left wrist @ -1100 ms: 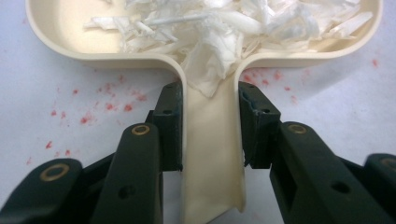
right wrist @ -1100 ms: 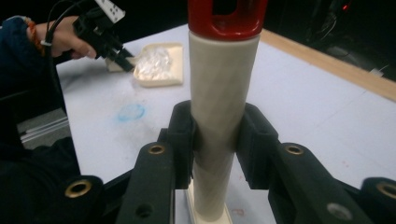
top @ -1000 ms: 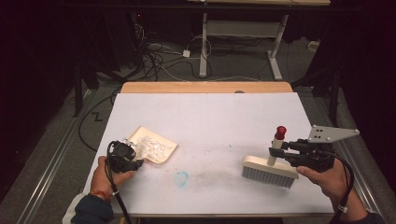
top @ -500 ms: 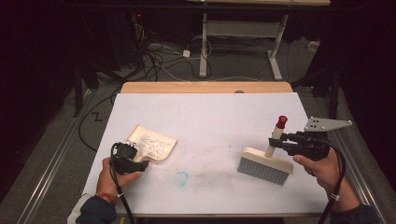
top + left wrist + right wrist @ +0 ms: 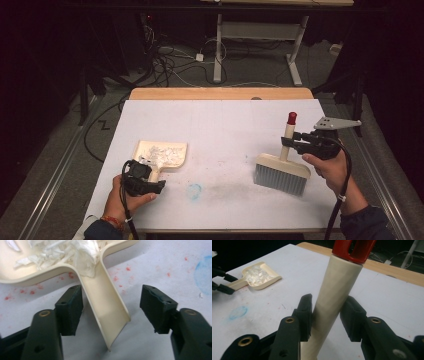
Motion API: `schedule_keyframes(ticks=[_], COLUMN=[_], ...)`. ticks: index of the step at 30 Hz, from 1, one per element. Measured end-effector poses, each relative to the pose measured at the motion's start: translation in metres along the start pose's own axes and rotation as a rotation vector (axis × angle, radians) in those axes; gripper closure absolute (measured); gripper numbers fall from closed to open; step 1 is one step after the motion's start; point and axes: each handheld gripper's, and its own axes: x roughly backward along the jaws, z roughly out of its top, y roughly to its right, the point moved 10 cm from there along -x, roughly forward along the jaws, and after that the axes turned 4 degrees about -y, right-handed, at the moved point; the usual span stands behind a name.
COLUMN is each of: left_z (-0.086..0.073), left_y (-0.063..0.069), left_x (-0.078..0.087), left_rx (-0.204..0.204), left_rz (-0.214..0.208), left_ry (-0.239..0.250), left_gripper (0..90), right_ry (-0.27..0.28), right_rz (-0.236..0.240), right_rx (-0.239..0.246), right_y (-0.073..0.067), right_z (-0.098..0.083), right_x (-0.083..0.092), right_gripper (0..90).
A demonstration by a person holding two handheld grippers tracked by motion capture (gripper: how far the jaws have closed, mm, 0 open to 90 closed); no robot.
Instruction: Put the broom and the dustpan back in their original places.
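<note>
Table (image 5: pixel 220 125) brightly lit from above; surroundings dark; close-up views slightly soft.

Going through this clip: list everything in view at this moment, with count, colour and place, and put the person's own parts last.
dustpan: one, cream, left part of the table, its handle between the open jaws of the left gripper.
paper scraps: a small pile, white, inside the dustpan.
brush: one, cream with grey bristles and a red cap on the handle, right part of the table, bristles down.
blue smudge: one, pale blue, near the table's front edge, between dustpan and brush.
table: one, white top with a wooden strip at the far edge.
cables: several, dark, on the floor beyond the table.
left gripper: black, jaws just opened, clear of the dustpan handle.
right gripper: black, jaws just easing open around the brush handle.
</note>
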Motion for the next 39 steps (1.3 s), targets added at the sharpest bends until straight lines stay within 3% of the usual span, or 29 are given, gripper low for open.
schedule_keyframes(ticks=[2,7,11,14,22,25,29,31,37,39], left_z=[0.002,0.011,0.015,0.015,0.011,0.010,0.011,0.011,0.011,0.011], left_y=[-0.004,-0.002,0.005,0.011,0.024,0.024,0.024,0.026,0.030,0.030], left_x=[0.004,0.017,0.022,0.024,0.022,0.017,0.015,0.014,0.010,0.009], left_rx=[-0.019,-0.087,-0.151,-0.194,-0.260,-0.286,-0.327,-0.311,-0.346,-0.351], left_rz=[0.033,0.043,0.069,0.081,0.076,0.119,0.155,0.141,0.144,0.143], left_ry=[0.044,0.199,0.276,0.298,0.344,0.327,0.348,0.353,0.344,0.340], left_gripper=[28.4,23.4,21.6,20.6,20.2,20.1,20.2,20.1,20.1,20.1], right_ry=[-0.010,-0.015,-0.028,-0.036,-0.050,-0.070,-0.086,-0.093,-0.113,-0.109], right_rz=[-0.017,-0.037,-0.063,-0.077,-0.114,-0.137,-0.161,-0.172,-0.251,-0.257], right_rx=[-0.004,-0.020,-0.030,-0.039,-0.071,-0.074,-0.078,-0.080,-0.074,-0.073], right_y=[0.003,0.009,0.016,0.020,0.032,0.037,0.042,0.046,0.056,0.056], right_z=[0.001,0.005,0.007,0.007,0.005,0.003,0.000,-0.002,-0.006,-0.006], right_x=[-0.006,-0.020,-0.032,-0.039,-0.056,-0.063,-0.070,-0.072,-0.080,-0.081], right_gripper=[63.4,62.9,62.6,62.4,61.9,61.3,60.6,60.2,57.8,57.7])
